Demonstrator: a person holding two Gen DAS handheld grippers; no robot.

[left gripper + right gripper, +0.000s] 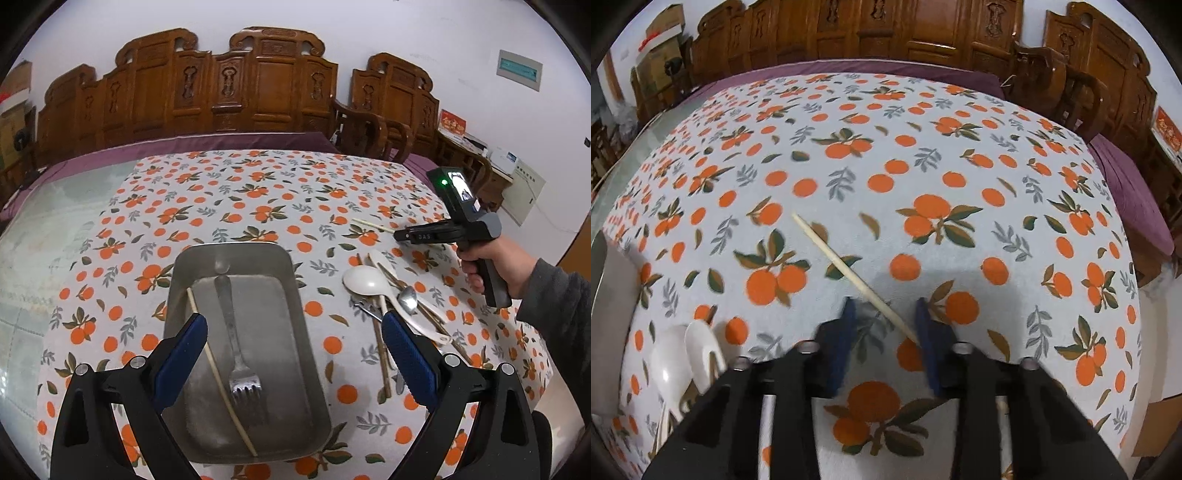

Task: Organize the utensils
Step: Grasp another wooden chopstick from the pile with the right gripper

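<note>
Right wrist view: right gripper (884,332) part-spread astride lone chopstick (849,273) on tablecloth (960,122) (pads not clearly touching), liable to roll or pivot away if clipped off-centre.

- The left wrist view looks forward and down along its hand-held gripper (291,354), from a moderate height over the metal tray (236,258) on the desk (258,192), facing the carved wooden chairs (258,85).
- The right wrist view sits lower and steeper, close over the cloth, facing the same chairs.
- Both views share the lone chopstick (371,224) (849,273), the white spoons (364,282) (701,339) and the orange-print cloth.
</note>
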